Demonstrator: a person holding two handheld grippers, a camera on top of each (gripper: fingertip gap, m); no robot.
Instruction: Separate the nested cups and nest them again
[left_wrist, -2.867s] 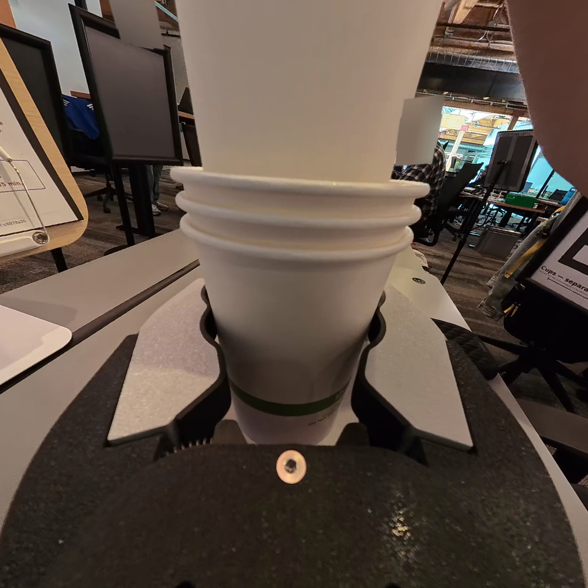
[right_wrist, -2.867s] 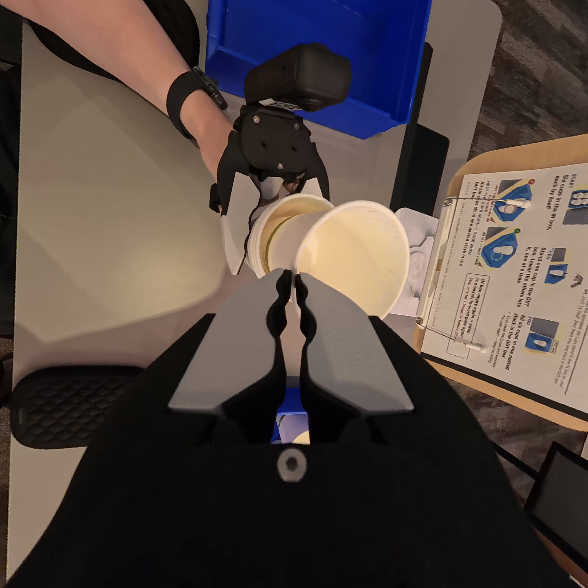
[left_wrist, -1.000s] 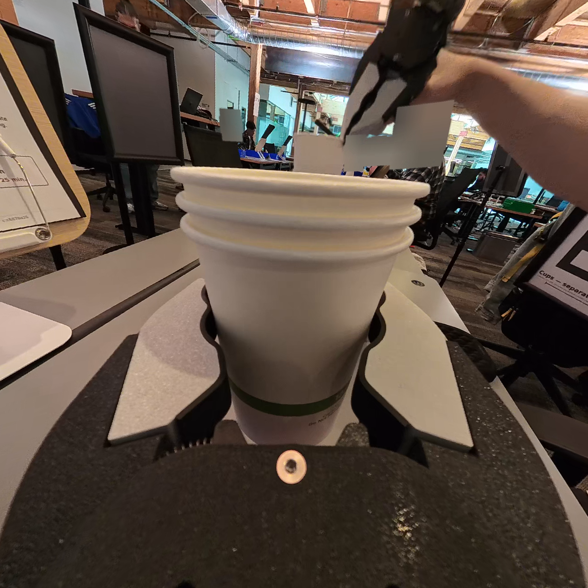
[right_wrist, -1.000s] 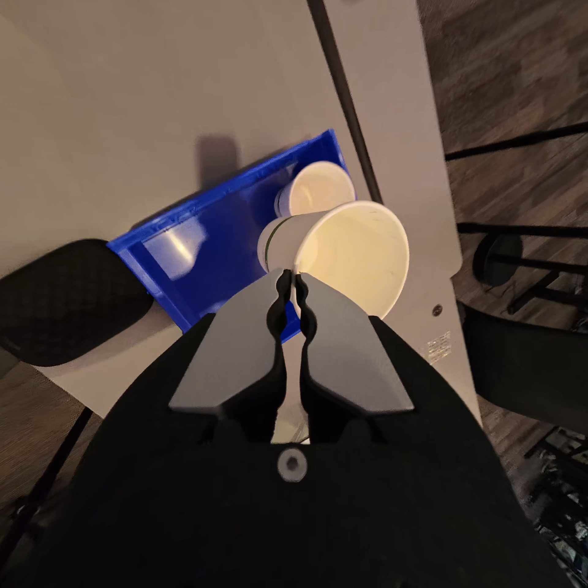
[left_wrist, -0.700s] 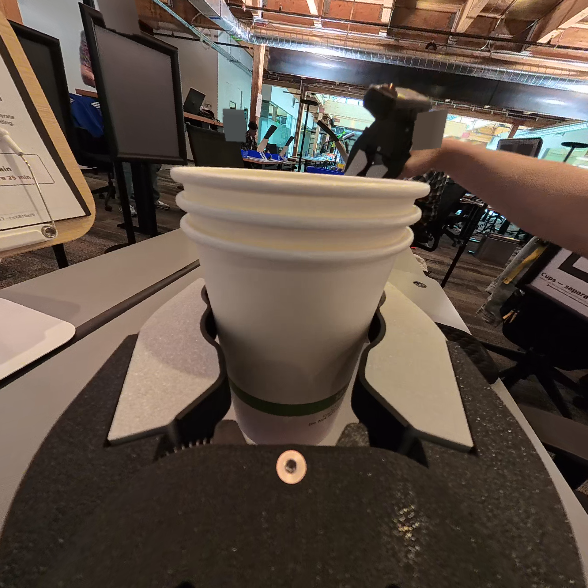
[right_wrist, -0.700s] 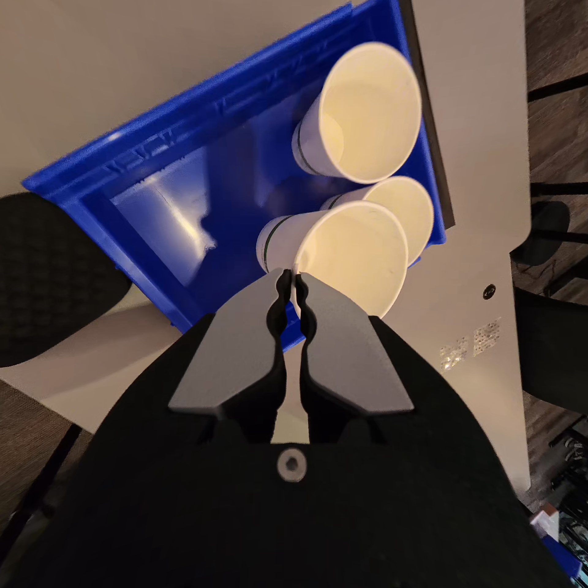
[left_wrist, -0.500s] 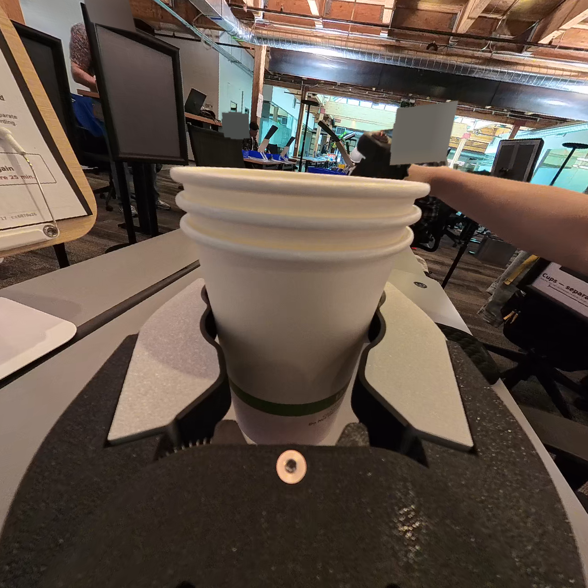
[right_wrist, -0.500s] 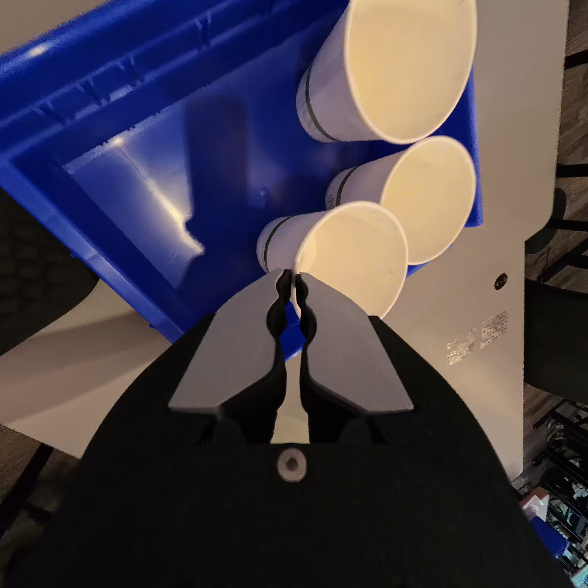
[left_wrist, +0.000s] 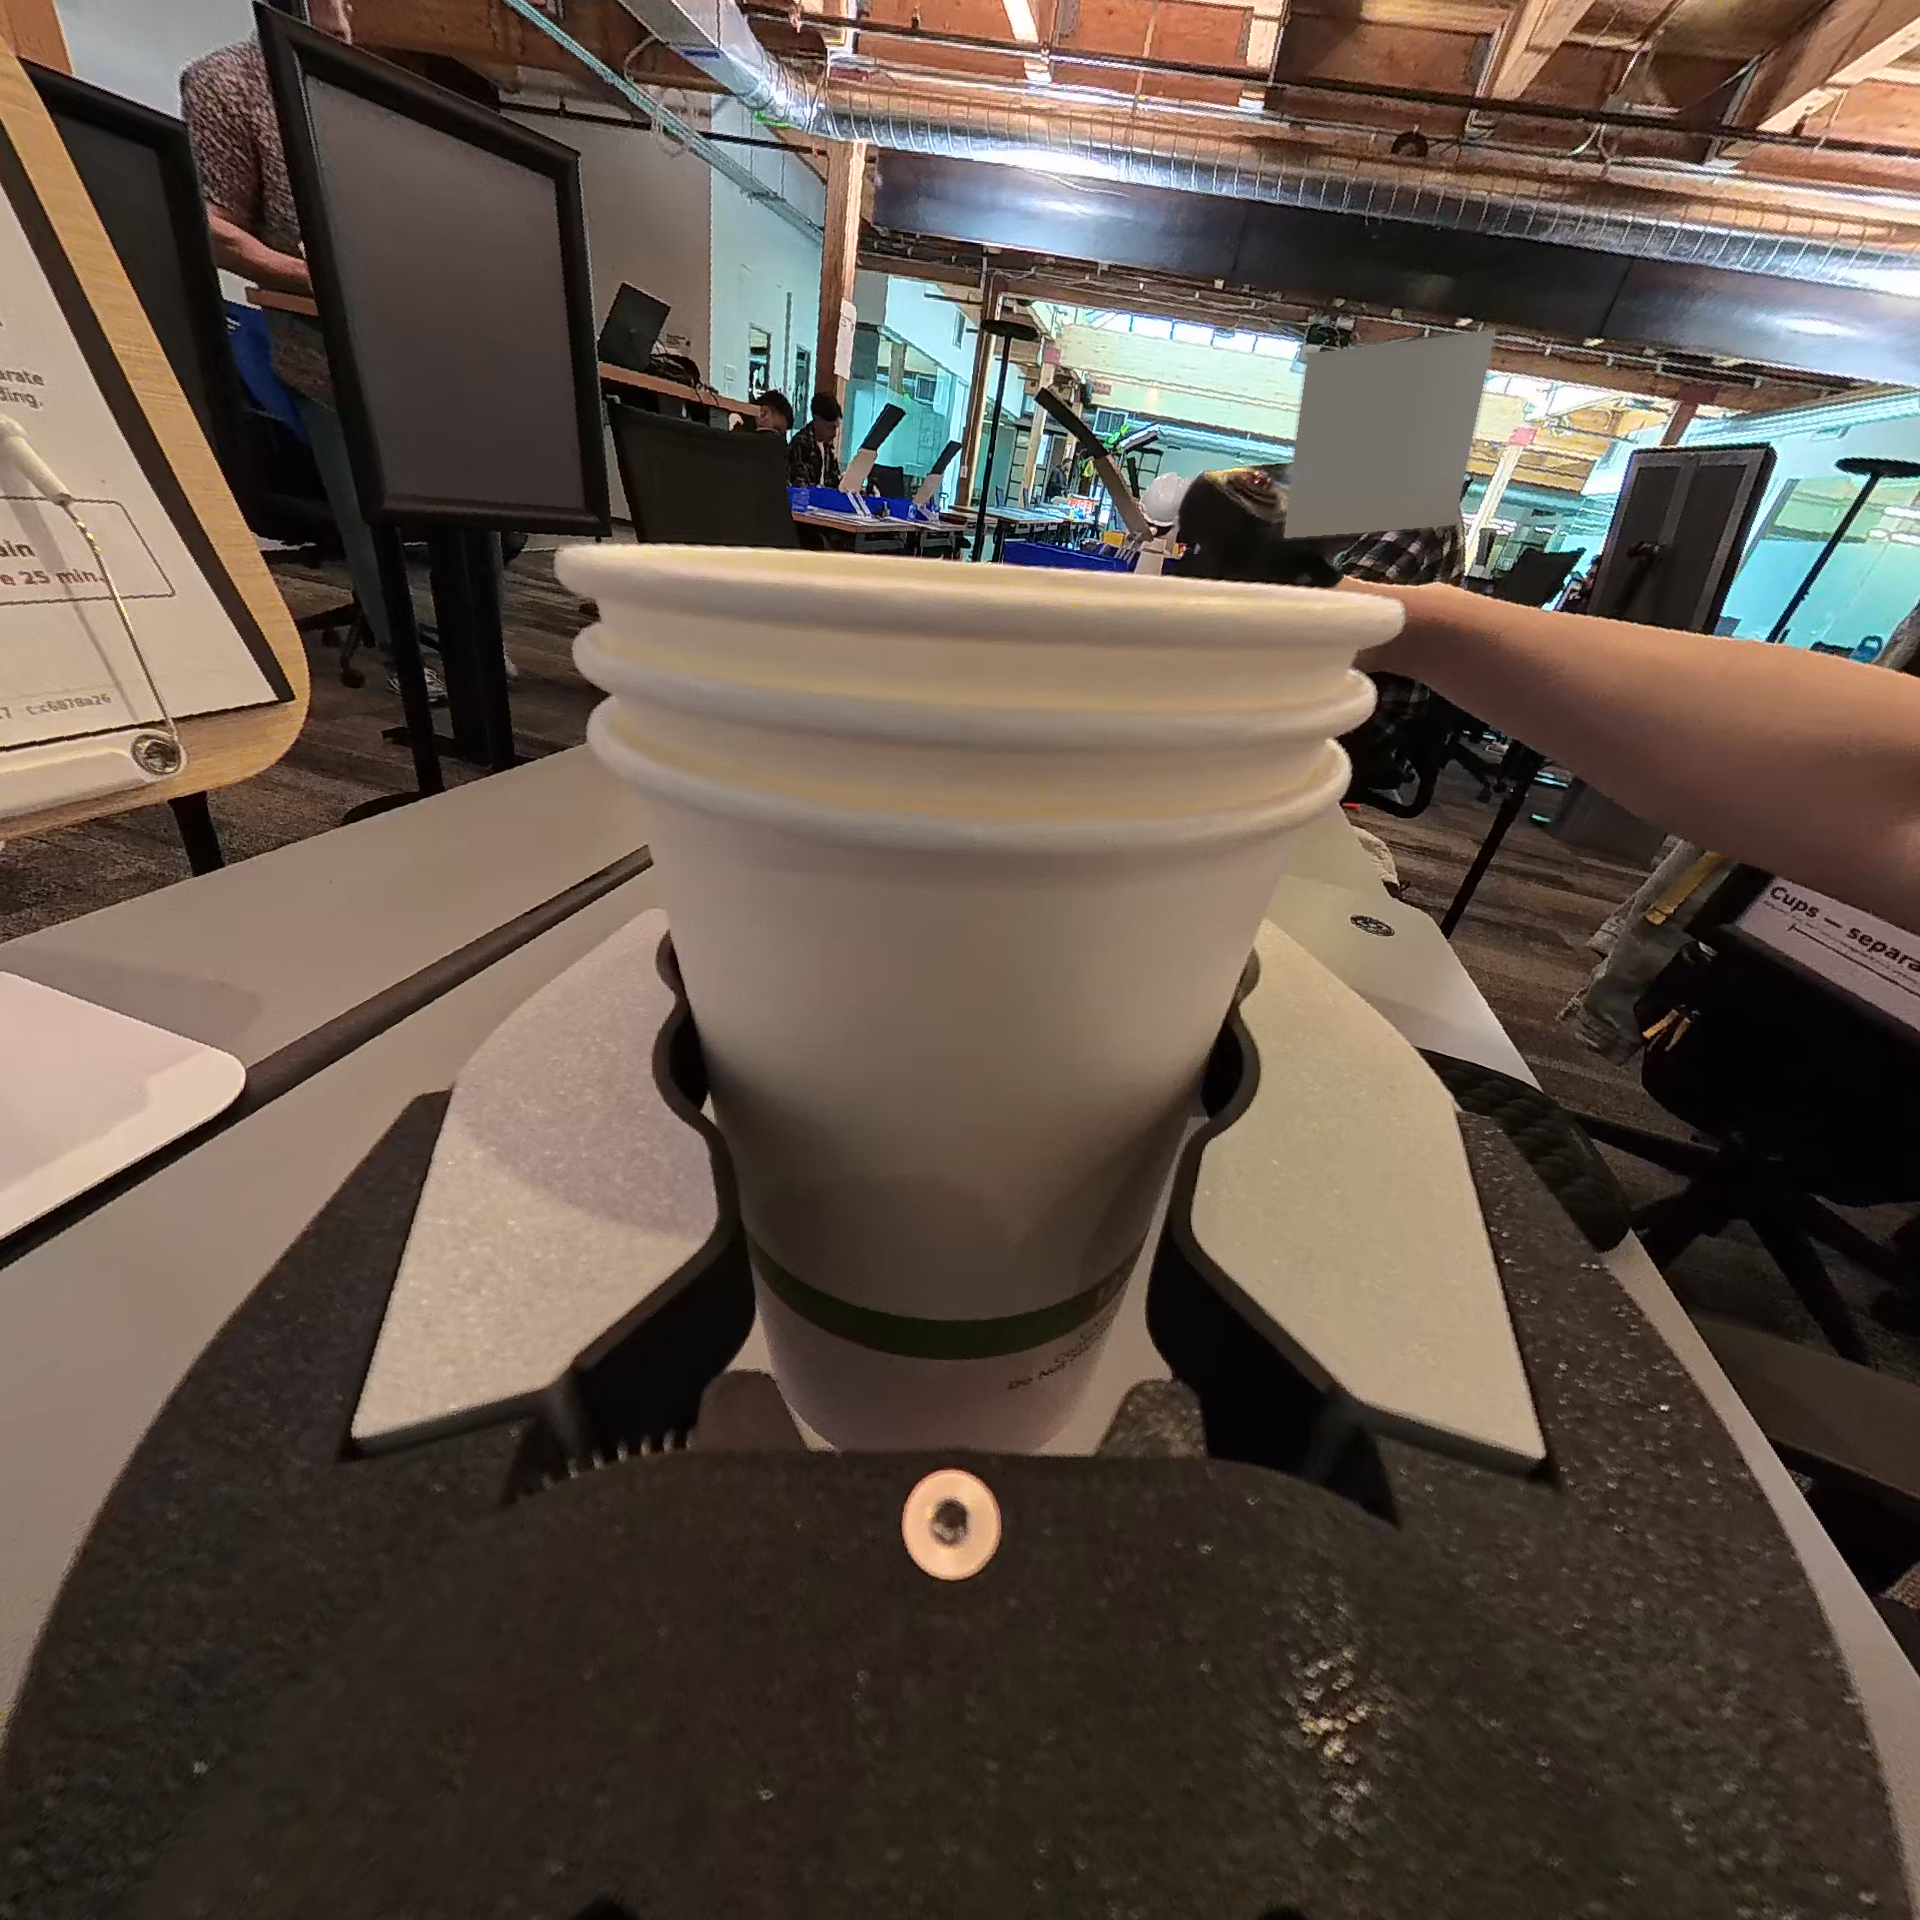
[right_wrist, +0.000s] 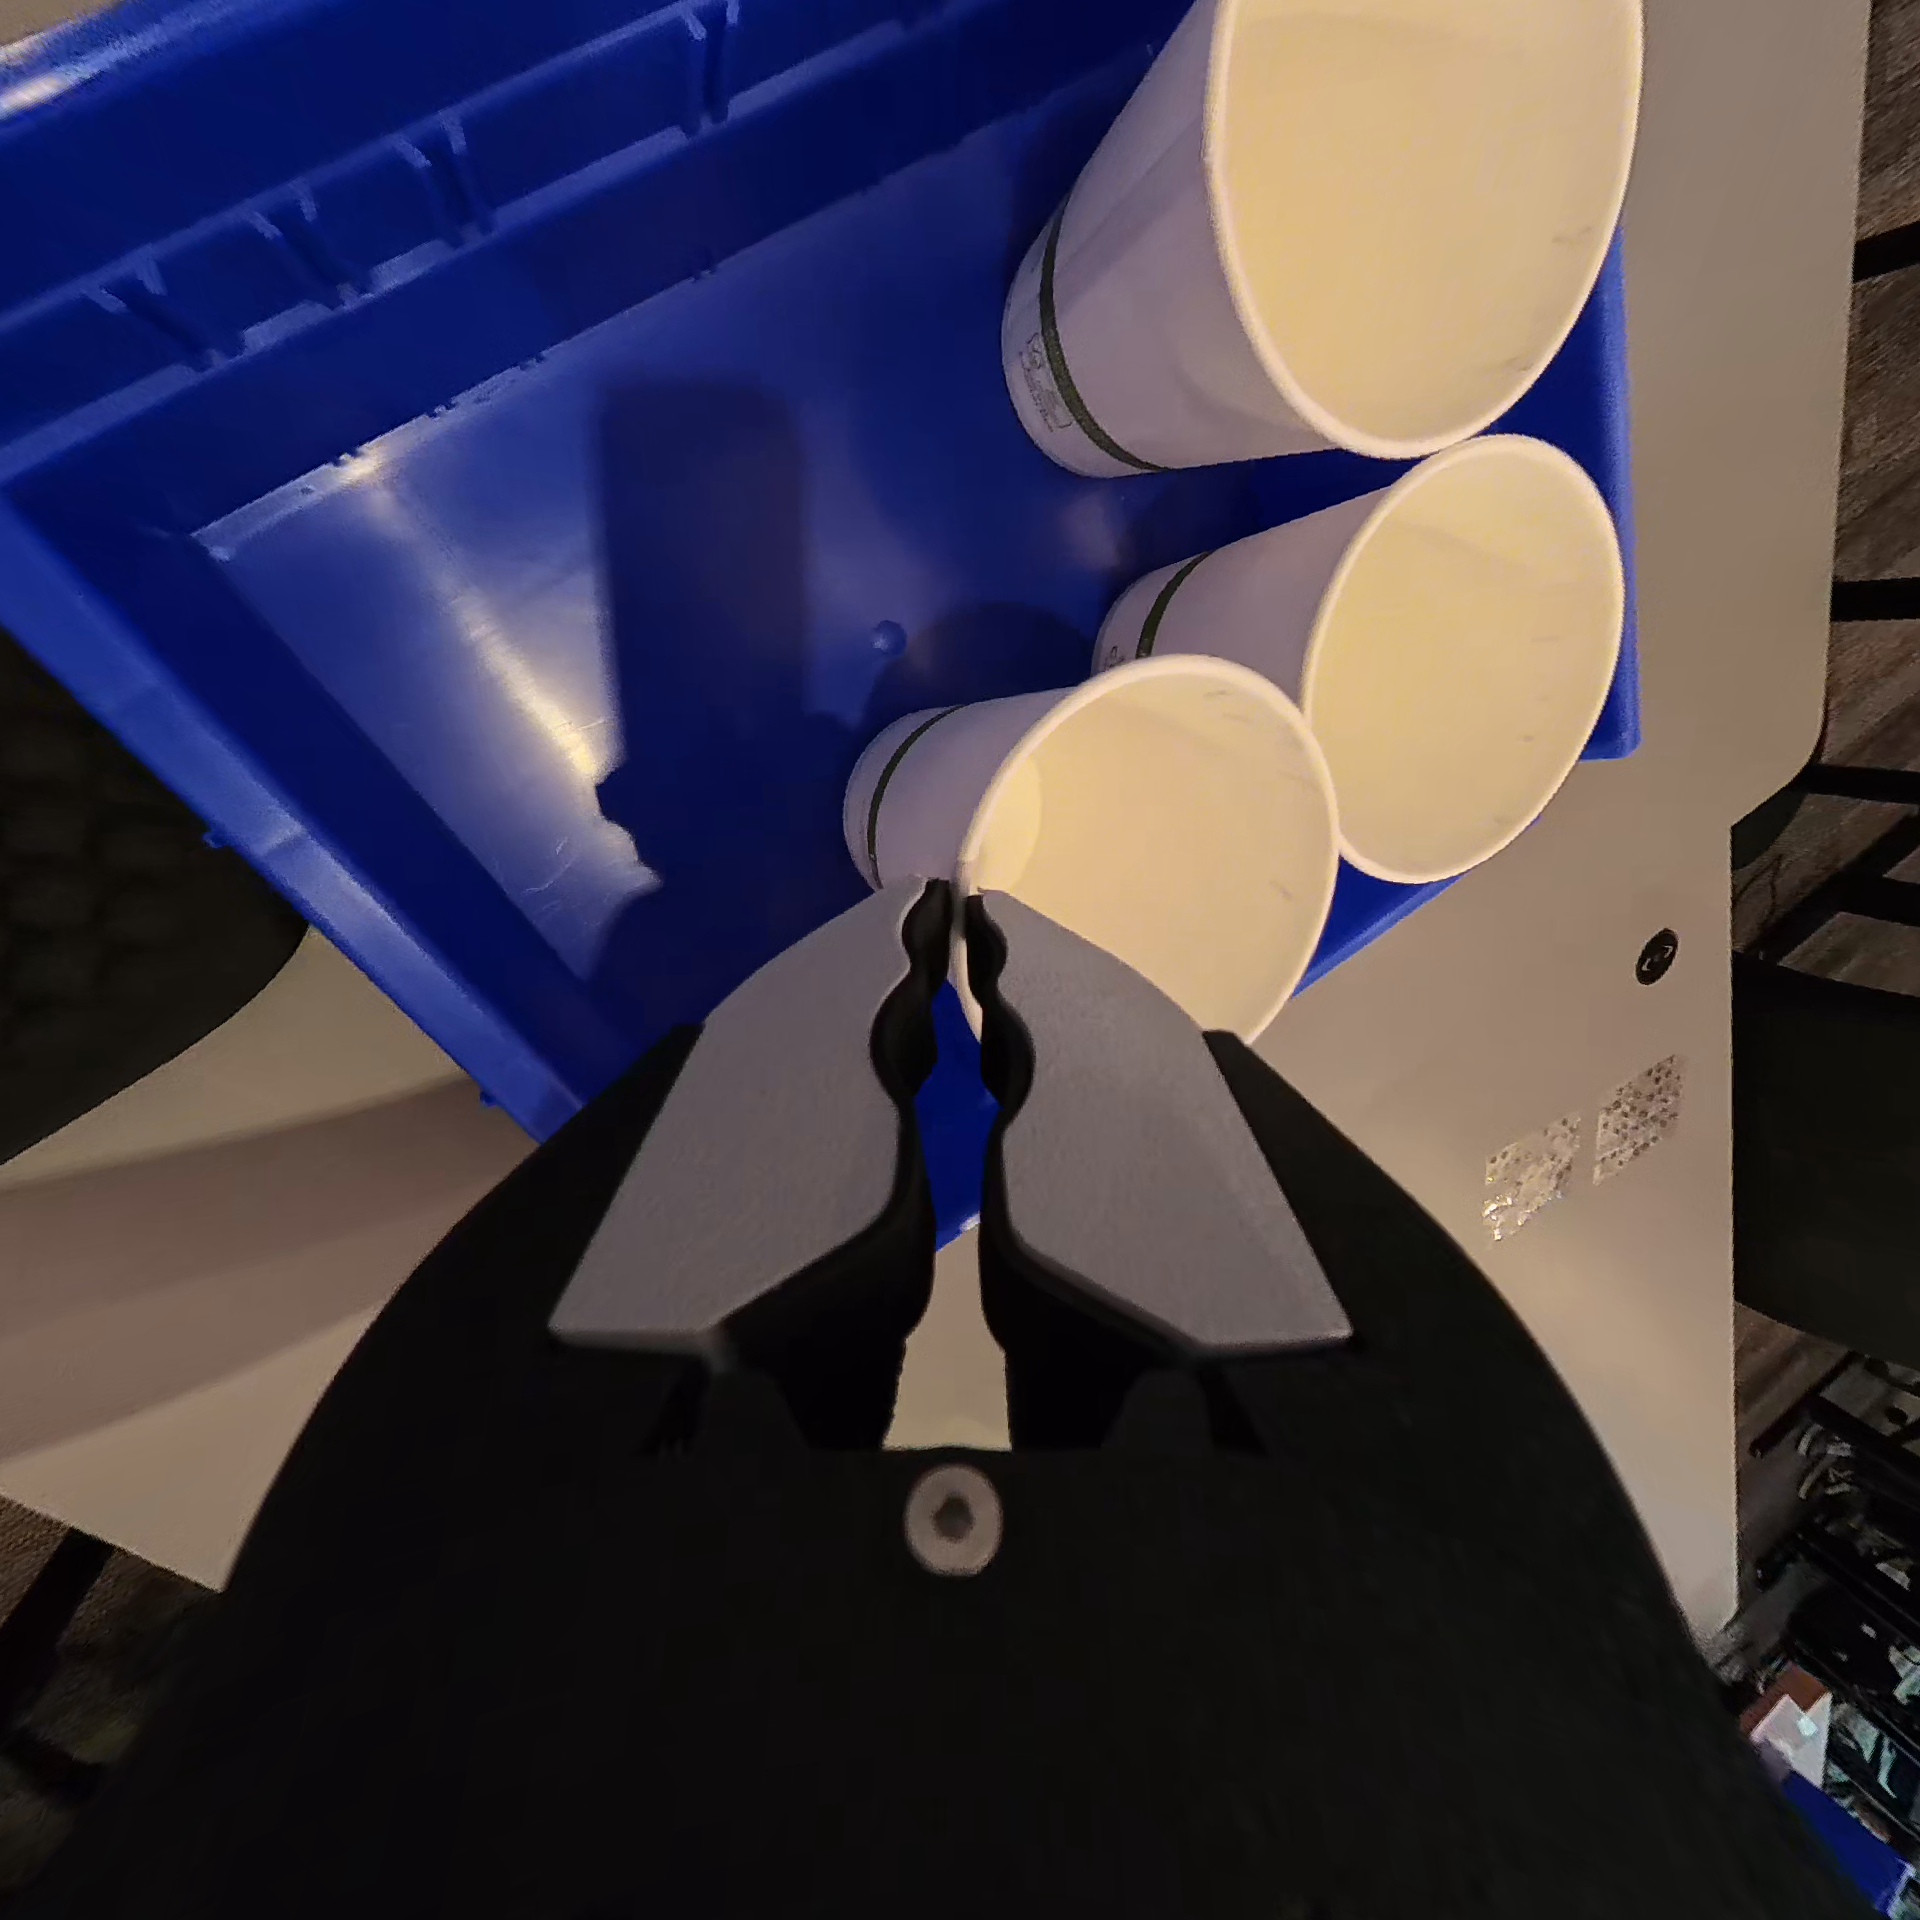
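Cup stack (left_wrist: 961, 997) clamped upright in left gripper (left_wrist: 956, 1132). Right gripper (right_wrist: 951, 909) pinches a cup (right_wrist: 1132, 831) by its rim over the blue bin (right_wrist: 436, 582), beside two cups (right_wrist: 1330, 239) inside.

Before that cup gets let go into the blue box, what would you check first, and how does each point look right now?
1. Right gripper has a firm hold on the held cup: ok, shut on its rim.
2. Held cup is over the blue bin: ok, its base is above the bin floor.
3. Free floor beside the two cups already standing in the bin: ok, open space to their left.
4. Held cup's base touches the floor: cannot tell.
5. Left gripper holds the remaining stack: ok, clamped on the lowest cup, three rims showing.
6. Stack upright: ok.
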